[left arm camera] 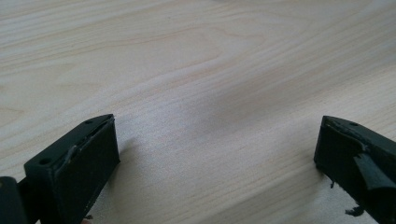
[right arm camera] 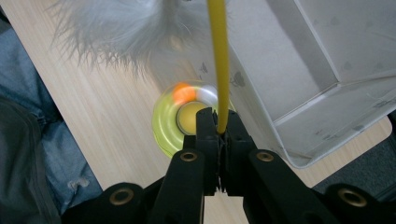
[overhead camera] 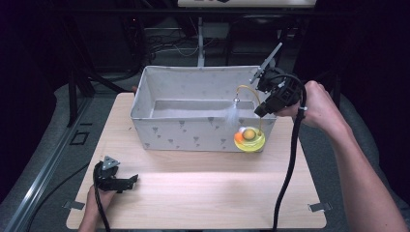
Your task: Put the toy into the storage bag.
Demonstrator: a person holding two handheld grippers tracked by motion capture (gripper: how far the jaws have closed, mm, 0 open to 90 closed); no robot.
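Right gripper's [right arm camera: 222, 133] jaws pinch toy's yellow wand [right arm camera: 218, 60].

black tongs [overhead camera: 126, 182], brass screws, trailing black cables

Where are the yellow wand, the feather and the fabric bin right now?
yellow wand [right arm camera: 218, 60], right gripper view, on its shaft above the shut jaws.
feather [right arm camera: 121, 32], right gripper view, on the white fluff at the top.
fabric bin [overhead camera: 183, 133], high view, on its near outer wall.
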